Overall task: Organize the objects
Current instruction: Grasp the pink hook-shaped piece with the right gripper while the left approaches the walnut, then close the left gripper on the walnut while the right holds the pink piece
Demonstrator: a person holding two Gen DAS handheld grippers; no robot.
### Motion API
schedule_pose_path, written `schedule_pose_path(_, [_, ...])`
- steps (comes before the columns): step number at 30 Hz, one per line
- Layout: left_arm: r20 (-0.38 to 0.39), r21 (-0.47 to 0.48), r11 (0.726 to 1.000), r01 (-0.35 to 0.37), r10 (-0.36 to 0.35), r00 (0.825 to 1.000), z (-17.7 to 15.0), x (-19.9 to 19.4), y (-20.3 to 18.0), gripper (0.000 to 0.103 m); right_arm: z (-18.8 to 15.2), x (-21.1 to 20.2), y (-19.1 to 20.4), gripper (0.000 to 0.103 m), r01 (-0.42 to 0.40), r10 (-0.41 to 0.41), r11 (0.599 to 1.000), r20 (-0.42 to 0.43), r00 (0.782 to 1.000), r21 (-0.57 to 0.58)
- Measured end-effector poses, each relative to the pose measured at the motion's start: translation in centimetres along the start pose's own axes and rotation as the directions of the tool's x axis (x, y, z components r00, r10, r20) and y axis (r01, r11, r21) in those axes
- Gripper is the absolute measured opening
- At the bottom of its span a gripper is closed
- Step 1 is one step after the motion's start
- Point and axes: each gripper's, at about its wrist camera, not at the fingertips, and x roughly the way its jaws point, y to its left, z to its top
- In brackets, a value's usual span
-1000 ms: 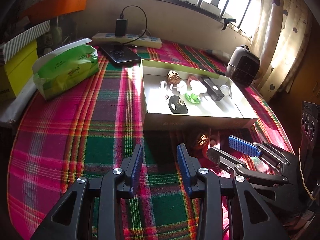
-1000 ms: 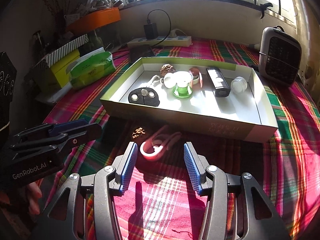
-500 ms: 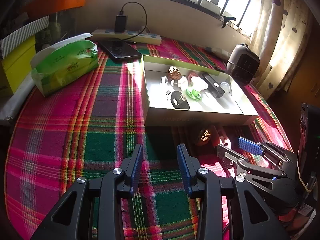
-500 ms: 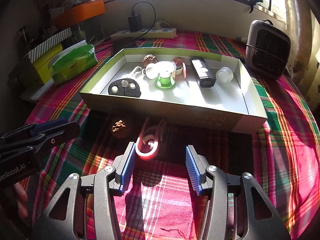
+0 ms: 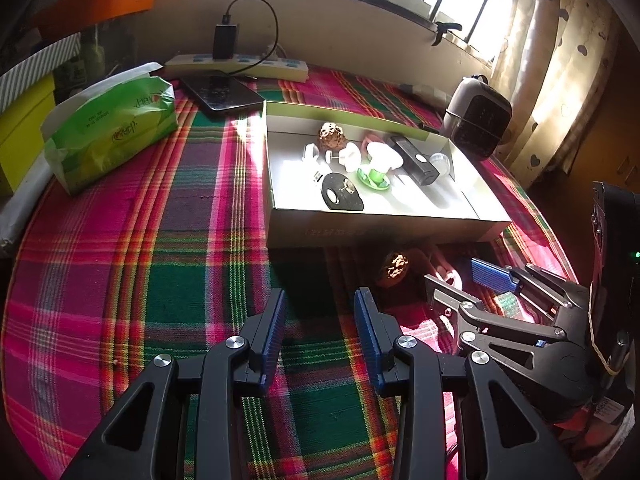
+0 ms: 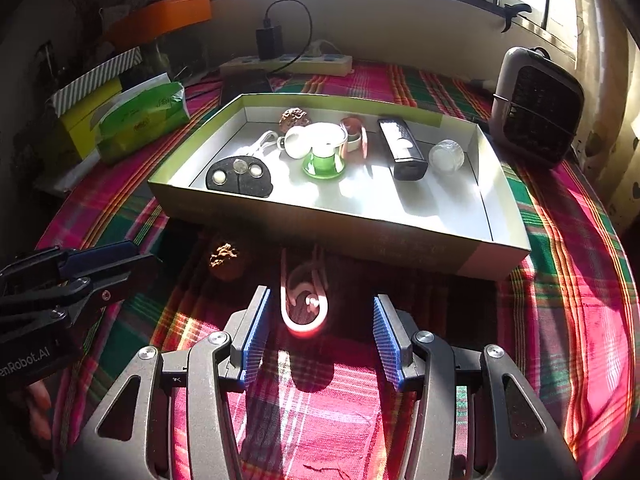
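A shallow cardboard box point(image 6: 500, 216) point(image 5: 384, 232) on the plaid tablecloth holds a brown walnut, white earbuds, a green-and-white cup point(image 6: 325, 156), a black remote point(image 6: 402, 148), a clear ball and a black pad. In front of the box lie a pink carabiner clip point(image 6: 304, 300) point(image 5: 440, 270) and a second walnut point(image 6: 225, 256) point(image 5: 394, 266). My right gripper point(image 6: 318, 320) is open, its fingers either side of the clip's near end without touching it. My left gripper point(image 5: 320, 312) is open over bare cloth, left of the walnut.
A green tissue pack point(image 5: 108, 132), a phone point(image 5: 222, 94) and a power strip point(image 5: 236, 68) lie at the back left. A small grey heater point(image 6: 536, 104) stands at the back right. Yellow and striped boxes point(image 6: 88, 100) stand at the left edge.
The right gripper has shifted left and forward, so the pink clip now lies between its fingers. The left gripper has barely moved.
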Motion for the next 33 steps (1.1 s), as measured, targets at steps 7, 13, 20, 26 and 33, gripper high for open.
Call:
schedule_pose_path(7, [-0.012, 0.012, 1.000, 0.003, -0.003, 1.000, 0.3, 0.5, -0.6, 0.033, -0.1, 0.0, -0.4, 0.048, -0.005, 0.005, 1.000, 0.003, 1.000, -0.012])
schedule_pose_path(13, [-0.021, 0.027, 1.000, 0.015, -0.015, 1.000, 0.5, 1.0, -1.4, 0.033, -0.1, -0.2, -1.1, 0.037, -0.020, 0.020, 1.000, 0.008, 1.000, -0.006])
schedule_pose_path(20, [-0.038, 0.055, 0.998, 0.023, -0.021, 0.999, 0.9, 1.7, -2.5, 0.036, -0.3, -0.4, -2.1, 0.025, -0.029, 0.029, 1.000, 0.011, 1.000, 0.005])
schedule_pose_path(26, [-0.050, 0.077, 0.997, 0.025, -0.021, 0.999, 1.3, 2.4, -3.5, 0.037, -0.8, -0.9, -2.7, 0.025, -0.026, 0.026, 1.000, 0.013, 1.000, -0.006])
schedule_pose_path(33, [-0.059, 0.091, 0.996, -0.002, 0.008, 0.998, 1.8, 3.3, -4.3, 0.037, -1.3, -1.4, -4.3, 0.025, -0.024, 0.023, 0.999, 0.013, 1.000, 0.022])
